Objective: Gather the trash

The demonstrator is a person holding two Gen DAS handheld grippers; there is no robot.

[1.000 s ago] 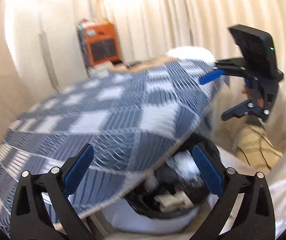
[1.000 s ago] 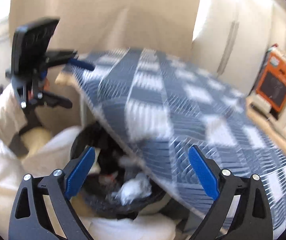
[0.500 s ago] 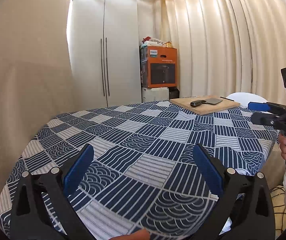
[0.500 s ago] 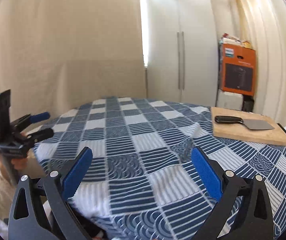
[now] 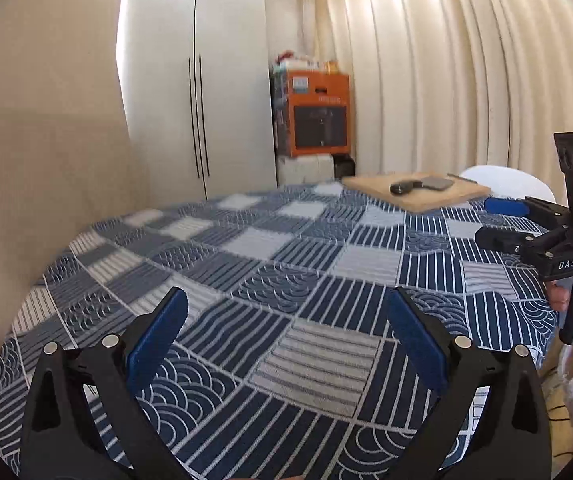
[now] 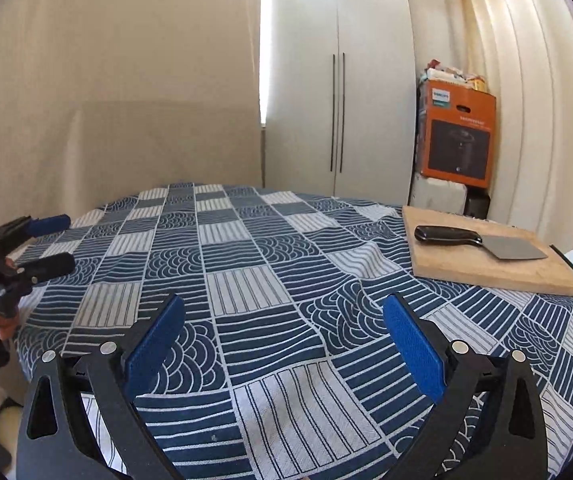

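Note:
My left gripper (image 5: 286, 308) stands open over the near edge of a round table under a blue patchwork cloth (image 5: 286, 240), nothing between its fingers. My right gripper (image 6: 282, 312) is also open and holds nothing, above the same cloth (image 6: 246, 260). Each shows in the other's view: the right gripper (image 5: 494, 222) at the table's right edge in a person's hand, the left gripper (image 6: 62, 242) at the left edge. No trash or bin shows in either view.
A wooden cutting board (image 6: 486, 276) with a black-handled cleaver (image 6: 478, 240) lies on the far right of the table. Behind stand a white wardrobe (image 6: 338, 100), an orange box (image 6: 458, 136) and pleated curtains. A white chair back (image 5: 502, 180) sits beyond the board.
Both grippers have risen from below the table edge, where a black bin of trash showed, to above the tabletop. Over the last half second they barely shifted.

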